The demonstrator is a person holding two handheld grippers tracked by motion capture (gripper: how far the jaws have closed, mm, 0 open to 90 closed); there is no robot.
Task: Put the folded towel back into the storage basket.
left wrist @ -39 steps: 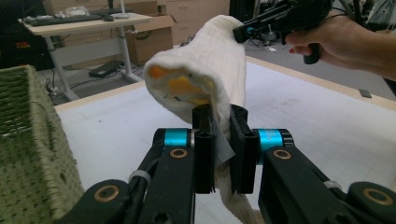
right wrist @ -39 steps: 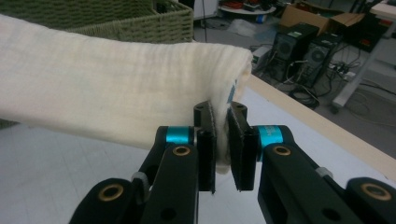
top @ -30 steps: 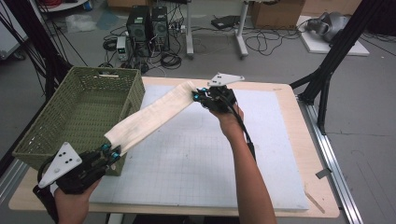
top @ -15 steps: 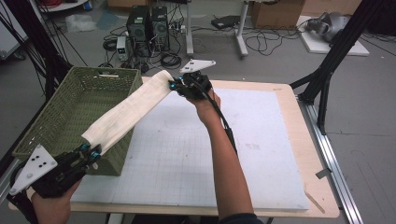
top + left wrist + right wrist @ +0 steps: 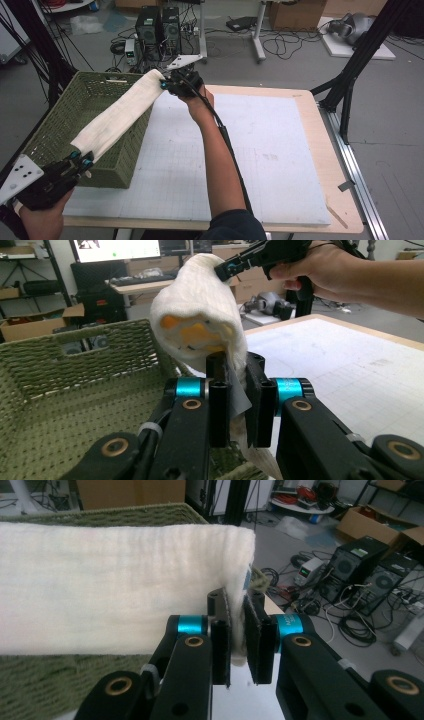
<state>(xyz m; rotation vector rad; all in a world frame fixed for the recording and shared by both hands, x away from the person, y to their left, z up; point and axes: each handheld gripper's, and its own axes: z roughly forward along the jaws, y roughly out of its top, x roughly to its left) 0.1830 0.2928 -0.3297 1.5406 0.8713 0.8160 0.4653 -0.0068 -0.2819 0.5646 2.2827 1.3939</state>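
While the cloth point(image 5: 117, 114) spans diagonally above the basket point(image 5: 60, 125), each end is clamped by one claw. Left claw point(image 5: 82, 160): jaws pinched on the near end of the cloth, at the basket's near right corner; its own view confirms fabric between the jaws. Right claw point(image 5: 167, 82): jaws pinched on the far end, just beyond the basket's far right corner, above the tabletop point(image 5: 300, 150) edge. Cloth is cream, folded into a long band, held taut and clear of the basket floor.
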